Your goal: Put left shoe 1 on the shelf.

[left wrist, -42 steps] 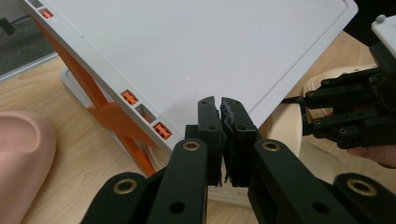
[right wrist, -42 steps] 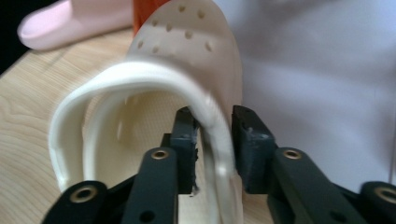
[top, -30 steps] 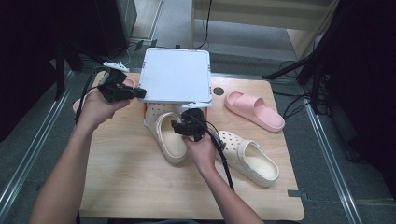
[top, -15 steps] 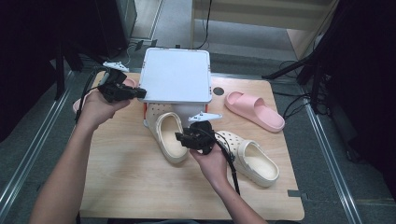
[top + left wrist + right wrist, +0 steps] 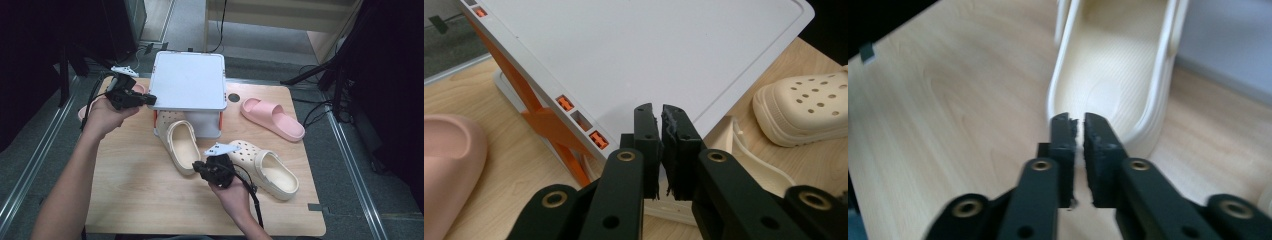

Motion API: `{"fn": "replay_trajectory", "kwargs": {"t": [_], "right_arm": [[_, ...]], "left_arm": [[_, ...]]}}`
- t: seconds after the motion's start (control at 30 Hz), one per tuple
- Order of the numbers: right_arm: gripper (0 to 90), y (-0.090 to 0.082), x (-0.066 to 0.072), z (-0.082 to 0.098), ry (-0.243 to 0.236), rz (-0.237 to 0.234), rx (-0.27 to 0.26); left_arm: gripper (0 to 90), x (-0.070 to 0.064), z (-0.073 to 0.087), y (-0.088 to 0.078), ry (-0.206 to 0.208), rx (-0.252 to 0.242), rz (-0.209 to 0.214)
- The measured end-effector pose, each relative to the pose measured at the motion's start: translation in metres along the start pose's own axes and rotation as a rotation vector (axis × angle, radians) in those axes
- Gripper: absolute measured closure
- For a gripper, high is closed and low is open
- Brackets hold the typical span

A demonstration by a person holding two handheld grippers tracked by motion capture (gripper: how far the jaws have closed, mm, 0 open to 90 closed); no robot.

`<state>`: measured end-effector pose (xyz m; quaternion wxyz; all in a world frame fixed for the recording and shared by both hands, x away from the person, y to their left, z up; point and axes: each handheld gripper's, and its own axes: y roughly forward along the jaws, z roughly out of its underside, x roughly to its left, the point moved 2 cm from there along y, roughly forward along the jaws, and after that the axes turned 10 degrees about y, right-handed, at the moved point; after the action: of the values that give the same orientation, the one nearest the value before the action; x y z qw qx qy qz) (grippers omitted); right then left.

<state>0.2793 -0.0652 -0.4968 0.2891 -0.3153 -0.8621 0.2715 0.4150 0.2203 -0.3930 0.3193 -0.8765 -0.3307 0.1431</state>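
While nipping the heel rim of the cream foam clog [image 5: 1108, 75] with the just-closed right gripper [image 5: 1077, 125], expect light, bendy material. Clamps the white plastic lid [image 5: 649, 45] edge with the shut left gripper [image 5: 659, 112].

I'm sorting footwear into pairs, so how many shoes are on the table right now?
4. One cream perforated foam clog lies heel-out under the white lid, another cream clog sits right of it, a pink slide sandal lies far right, and a pink sandal is mostly hidden behind the left hand.

Pink slide [image 5: 272, 117] at table's [image 5: 140, 200] far right; second cream clog [image 5: 267, 167] nearby.
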Motion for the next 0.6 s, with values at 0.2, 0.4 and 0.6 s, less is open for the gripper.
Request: {"fn": "replay_trajectory", "kwargs": {"t": [0.2,0.4,0.6], "right_arm": [[90.0,0.009,0.003,0.01,-0.03,0.003,0.035],[90.0,0.024,0.0,0.017,-0.026,0.017,0.097],[90.0,0.031,-0.005,0.017,-0.029,0.032,0.129]], "left_arm": [[88.5,-0.001,0.0,0.0,-0.002,0.002,-0.004],[89.4,0.0,0.0,0.0,-0.007,0.003,-0.001],[89.5,-0.001,0.0,0.0,0.0,0.003,-0.007]]}}
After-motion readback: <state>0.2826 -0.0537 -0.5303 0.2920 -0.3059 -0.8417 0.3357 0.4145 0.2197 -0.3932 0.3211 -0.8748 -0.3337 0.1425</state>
